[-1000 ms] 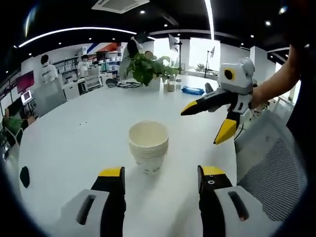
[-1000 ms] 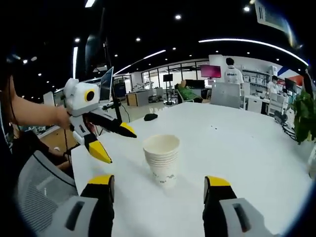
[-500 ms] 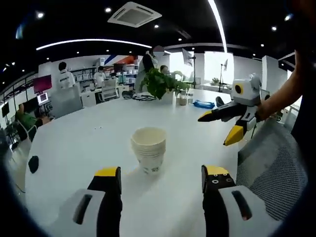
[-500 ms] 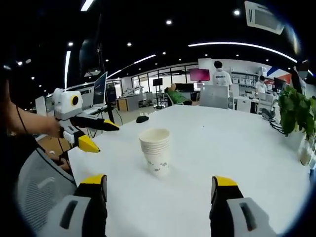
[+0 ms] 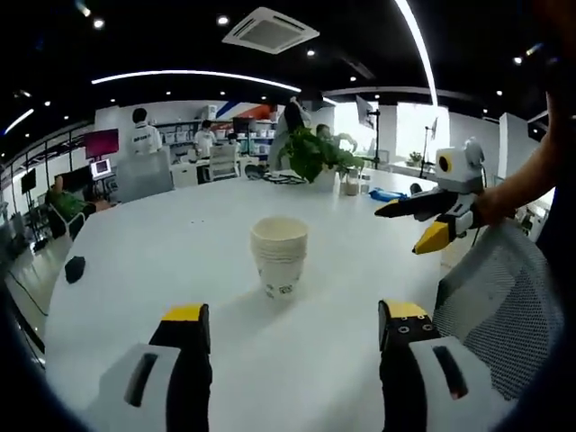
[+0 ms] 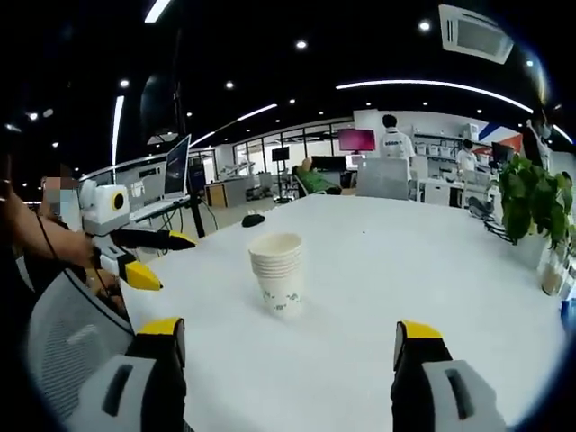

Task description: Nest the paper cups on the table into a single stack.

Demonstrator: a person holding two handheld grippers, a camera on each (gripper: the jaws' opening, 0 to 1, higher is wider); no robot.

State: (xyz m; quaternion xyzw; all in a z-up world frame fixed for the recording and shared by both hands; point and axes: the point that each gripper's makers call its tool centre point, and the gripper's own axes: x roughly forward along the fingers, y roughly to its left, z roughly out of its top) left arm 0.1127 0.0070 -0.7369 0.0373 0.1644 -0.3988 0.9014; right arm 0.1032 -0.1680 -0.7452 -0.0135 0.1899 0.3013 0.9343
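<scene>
I see the paper cup stack [image 5: 279, 255] standing upright mid-counter [image 5: 162, 261], nested as one. My left tool [image 5: 292, 331] and right tool [image 6: 286, 340] both sit with jaws apart, holding nothing, each well short of the stack.

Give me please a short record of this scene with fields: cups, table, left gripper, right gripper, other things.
cups: white paper cups, nested in one upright stack
table: large white table, stack stands near its middle
left gripper: left gripper open, holds nothing, short of the stack
right gripper: right gripper open, holds nothing, short of the stack
other things: green potted plant; grey mesh chair; small black object near the table edge
</scene>
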